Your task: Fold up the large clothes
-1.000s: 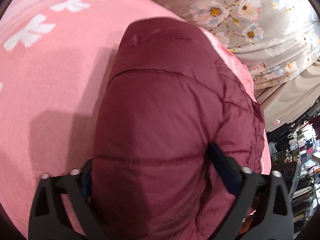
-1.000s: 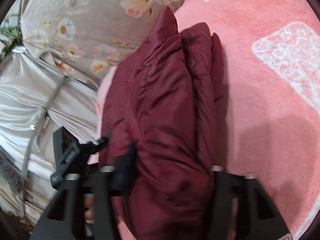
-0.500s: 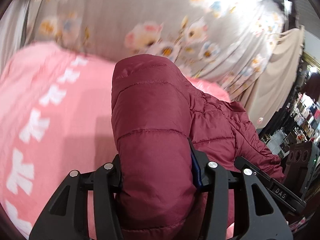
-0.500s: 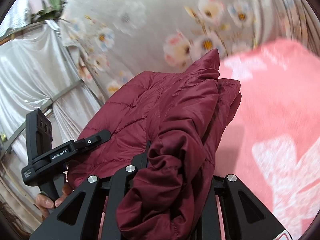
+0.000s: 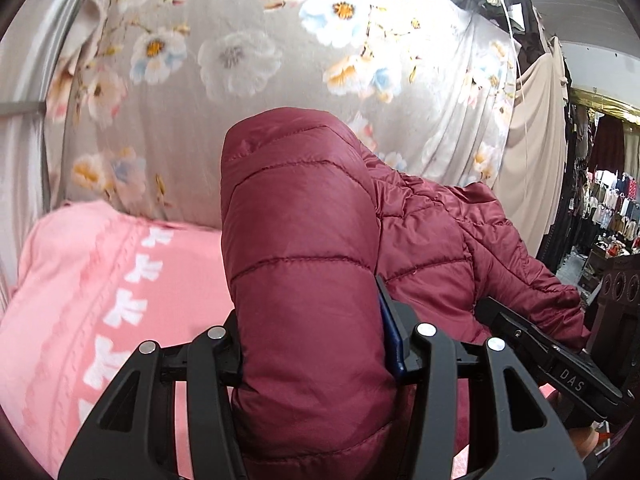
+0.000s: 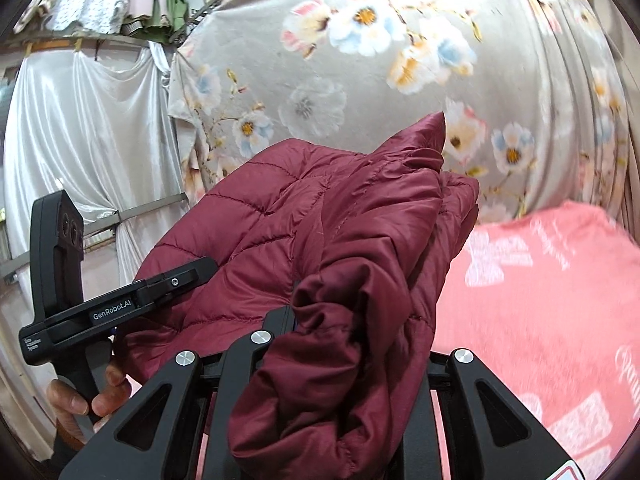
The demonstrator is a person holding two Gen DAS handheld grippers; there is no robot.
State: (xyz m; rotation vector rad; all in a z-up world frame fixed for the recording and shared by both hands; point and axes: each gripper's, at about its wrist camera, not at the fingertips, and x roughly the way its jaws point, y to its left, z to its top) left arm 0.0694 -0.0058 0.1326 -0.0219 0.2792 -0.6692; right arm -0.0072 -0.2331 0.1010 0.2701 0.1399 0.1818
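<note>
Plainly legible in the right wrist view is "GenRobot.AI" on the body of the left claw [image 6: 176, 280]; in the left wrist view the right claw [image 5: 520, 328] carries a tag reading "DAS". White lettering on the pink blanket [image 6: 560, 300] is too blurred to read.

Both claws are clenched on the maroon puffer jacket [image 5: 304, 272]. Seen from its own camera, the left claw [image 5: 312, 344] pinches a thick quilted roll between its fingers, a blue pad [image 5: 390, 336] pressed against the fabric. The right claw [image 6: 352, 344] grips a bunched fold of the jacket [image 6: 360, 280].

Held up off the pink blanket [image 5: 100, 300], the jacket stretches sideways between the claws, its long axis running from one to the other, with a pointed corner [image 6: 438, 124] sticking upward. Behind the jacket hangs a grey floral curtain [image 5: 240, 60].
</note>
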